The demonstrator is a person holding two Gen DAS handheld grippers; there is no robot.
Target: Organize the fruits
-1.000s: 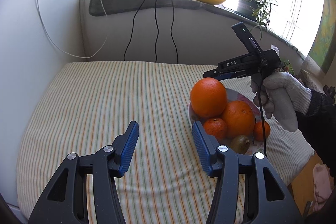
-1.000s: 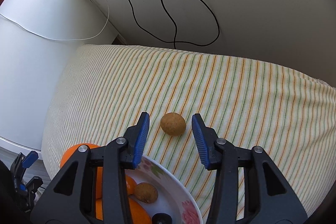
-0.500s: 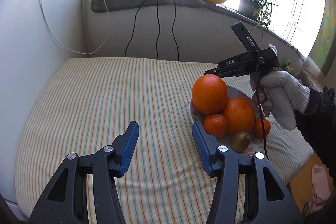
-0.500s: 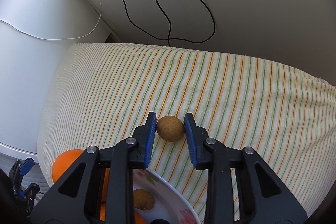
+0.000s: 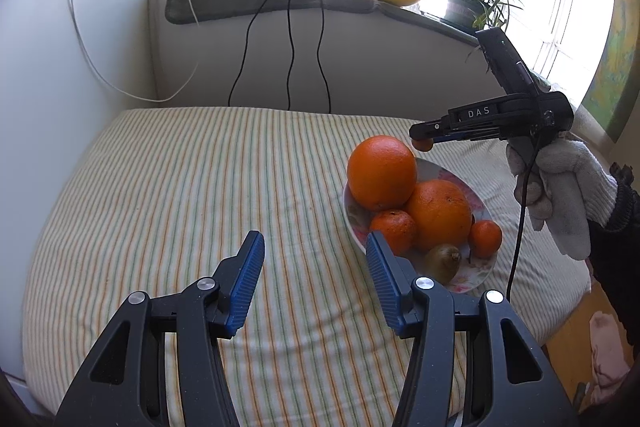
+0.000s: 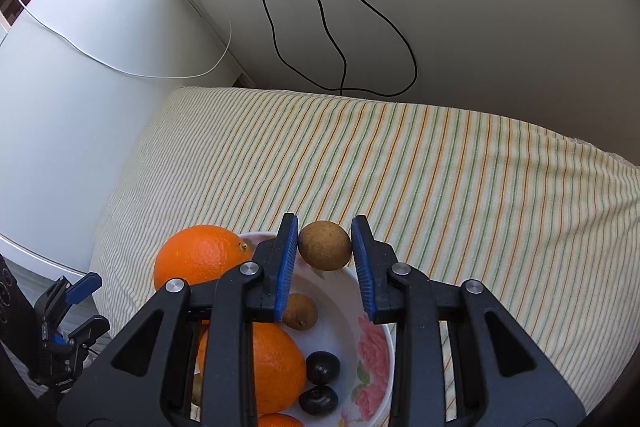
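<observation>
My right gripper (image 6: 325,253) pinches a kiwi (image 6: 325,245) above the flowered plate's (image 6: 374,347) rim — nearly the last fruit, I judge. The left gripper (image 5: 314,267) is spread, holding nothing — the striped cloth (image 5: 180,195) shows none left.

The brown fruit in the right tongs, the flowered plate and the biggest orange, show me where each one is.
brown fruit (image 6: 325,245), right wrist view, middle of its skin between the pads.
flowered plate (image 6: 372,347), right wrist view, pink flower on its inner wall.
biggest orange (image 5: 381,171), left wrist view, middle of its peel.
</observation>
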